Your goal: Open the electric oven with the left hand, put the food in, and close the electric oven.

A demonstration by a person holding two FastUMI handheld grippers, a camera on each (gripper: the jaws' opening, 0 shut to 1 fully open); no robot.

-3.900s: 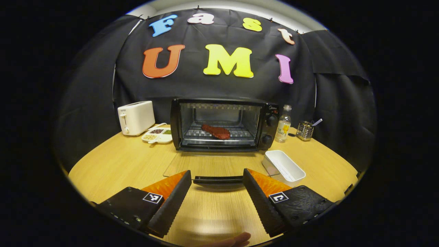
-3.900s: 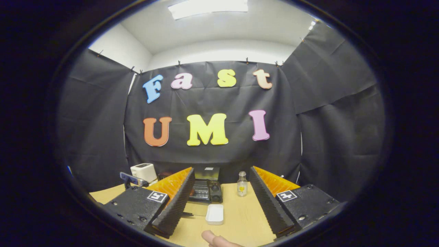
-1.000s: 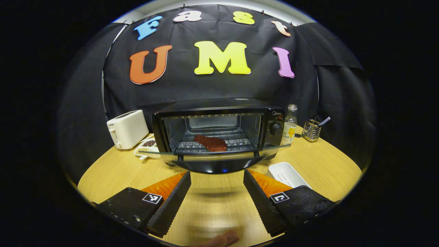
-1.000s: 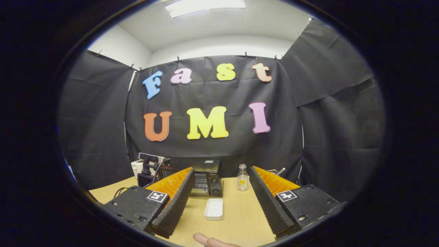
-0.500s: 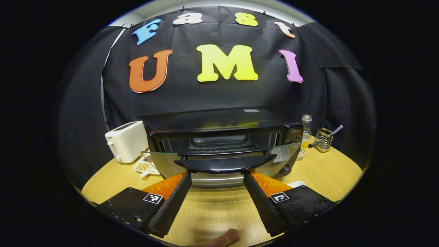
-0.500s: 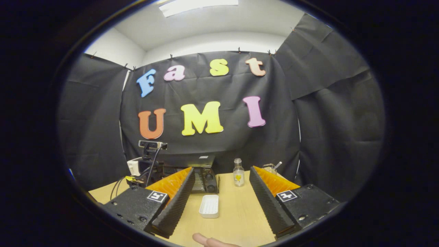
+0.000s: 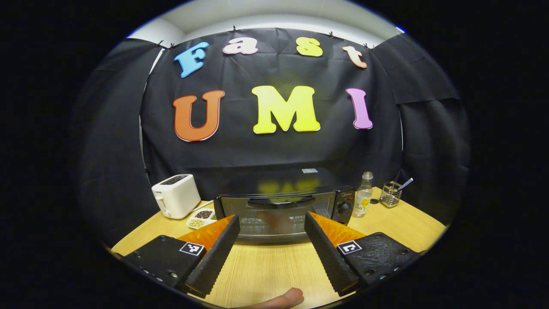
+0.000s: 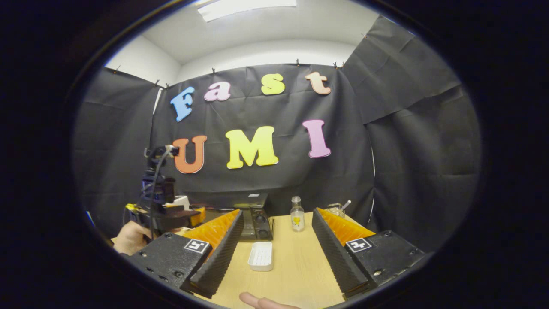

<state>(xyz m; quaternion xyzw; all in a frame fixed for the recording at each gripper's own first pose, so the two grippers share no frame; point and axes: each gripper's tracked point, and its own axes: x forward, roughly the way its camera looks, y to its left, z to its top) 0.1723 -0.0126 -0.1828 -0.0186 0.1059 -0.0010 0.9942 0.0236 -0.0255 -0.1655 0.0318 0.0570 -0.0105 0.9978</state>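
Toaster (image 7: 175, 195) is sitting at the far left of the desk (image 7: 266, 270), well out of the way, with a small divided dish of seeds (image 7: 201, 218) lying just beside it. Next along, the oven (image 7: 283, 210) is standing in the middle against the black wall with its glass door upright and flush, the handle (image 7: 281, 200) running across the top of the door; a dim dark shape, probably the food, is showing through the glass on the rack. Judging by that, the closing step is looking done.

Facing the door, the left gripper (image 7: 271, 240) is hanging a little back from it with its fingers spread wide and nothing between them, likely because the door no longer needs a push. In the right gripper view a hand (image 8: 128, 238) is carrying that left gripper off to the left.

Right of the oven, a small bottle (image 7: 363, 195) and a wire holder (image 7: 389, 194) with a spoon are standing clear. An empty white tray (image 8: 260, 255) is lying on the desk ahead of the right gripper (image 8: 276, 253), which is also gaping wide, idle, holding nothing. Nothing is blocking either gripper.
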